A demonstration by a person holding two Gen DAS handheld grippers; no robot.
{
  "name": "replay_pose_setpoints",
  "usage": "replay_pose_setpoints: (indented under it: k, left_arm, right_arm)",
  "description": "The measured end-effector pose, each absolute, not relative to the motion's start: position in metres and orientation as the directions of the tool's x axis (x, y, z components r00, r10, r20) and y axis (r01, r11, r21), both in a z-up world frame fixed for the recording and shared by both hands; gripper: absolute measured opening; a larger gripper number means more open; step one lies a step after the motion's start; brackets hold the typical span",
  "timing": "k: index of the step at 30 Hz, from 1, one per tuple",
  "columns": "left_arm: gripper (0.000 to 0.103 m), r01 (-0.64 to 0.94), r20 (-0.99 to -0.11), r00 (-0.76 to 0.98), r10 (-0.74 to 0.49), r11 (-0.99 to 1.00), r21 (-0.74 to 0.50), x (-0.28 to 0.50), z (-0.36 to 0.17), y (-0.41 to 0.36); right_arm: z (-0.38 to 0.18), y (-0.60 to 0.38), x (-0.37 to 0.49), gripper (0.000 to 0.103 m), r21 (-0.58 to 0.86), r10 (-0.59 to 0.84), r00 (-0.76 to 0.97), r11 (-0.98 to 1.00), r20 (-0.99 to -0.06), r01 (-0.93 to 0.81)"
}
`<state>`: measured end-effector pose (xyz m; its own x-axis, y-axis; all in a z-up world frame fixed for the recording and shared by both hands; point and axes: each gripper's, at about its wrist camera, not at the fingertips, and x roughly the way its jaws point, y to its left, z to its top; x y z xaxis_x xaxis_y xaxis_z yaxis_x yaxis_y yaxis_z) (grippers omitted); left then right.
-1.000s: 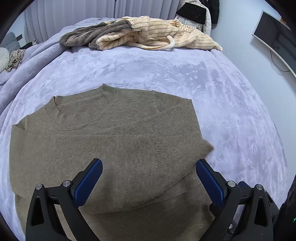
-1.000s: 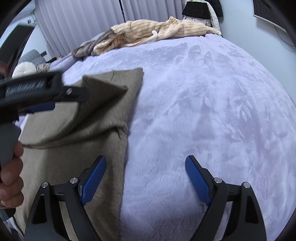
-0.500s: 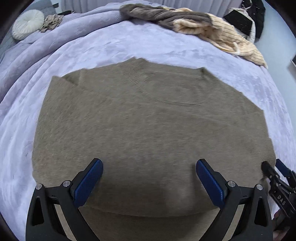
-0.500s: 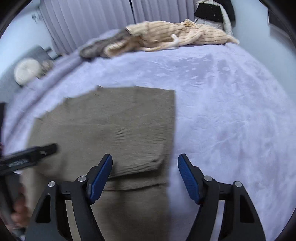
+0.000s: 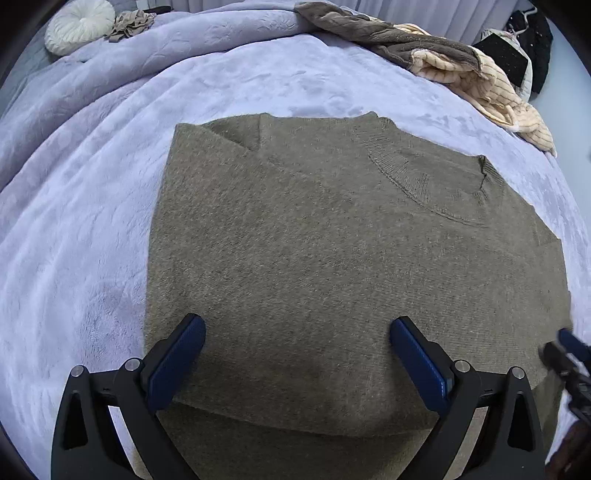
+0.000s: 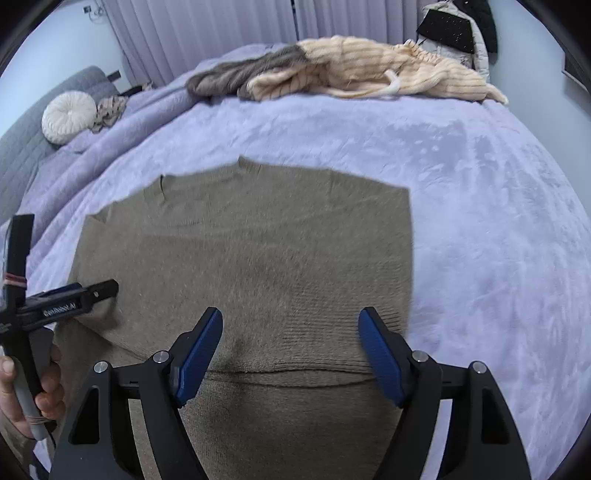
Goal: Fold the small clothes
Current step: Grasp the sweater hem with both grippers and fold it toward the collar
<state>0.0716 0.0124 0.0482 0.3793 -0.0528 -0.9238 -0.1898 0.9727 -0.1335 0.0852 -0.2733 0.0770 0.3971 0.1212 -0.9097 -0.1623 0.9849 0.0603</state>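
An olive-brown knit sweater point(image 5: 332, 240) lies flat on the lilac blanket point(image 5: 74, 221), neck away from me, with both sleeves folded in over its body. My left gripper point(image 5: 295, 354) hovers open over the sweater's near left part, with only flat fabric under the blue pads. My right gripper point(image 6: 291, 350) stands over the folded sleeve's ribbed edge near the sweater's point(image 6: 258, 251) right side. Its jaws are opening and nothing is pinched between them. In the right wrist view a hand point(image 6: 22, 391) holds the left gripper's handle at the far left.
A heap of cream striped and grey-brown clothes point(image 6: 332, 70) lies at the bed's far edge. A round white cushion point(image 5: 79, 24) and a small beige garment point(image 5: 129, 24) sit at the back left. Dark clothes point(image 6: 458, 33) hang at the back right. Bare blanket point(image 6: 498, 240) spreads to the right of the sweater.
The left gripper has shifted from the sweater's right side to its left part. The right gripper has come off the bare blanket onto the sweater's right side, jaws slightly narrower than a second ago.
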Motion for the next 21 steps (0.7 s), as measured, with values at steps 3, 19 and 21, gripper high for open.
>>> replay_pose_setpoints:
  k: [3, 19, 21]
  left_arm:
    - [0.101, -0.151, -0.907, 0.417, -0.056, 0.980, -0.130, 0.051, 0.071, 0.008]
    - [0.102, 0.039, -0.946, 0.318, -0.060, 0.998, -0.050, -0.058, 0.051, -0.035]
    - [0.102, 0.069, -0.948, 0.313, -0.048, 0.997, -0.028, -0.087, 0.053, -0.038]
  right_arm:
    - [0.081, -0.260, 0.074, 0.080, -0.032, 0.042, 0.438, 0.987, -0.898, -0.160]
    - [0.067, -0.224, -0.044, 0.081, -0.041, 0.094, 0.422, 0.953, -0.902, -0.301]
    - [0.066, -0.230, -0.066, 0.081, -0.042, 0.107, 0.432, 0.946, -0.896, -0.321]
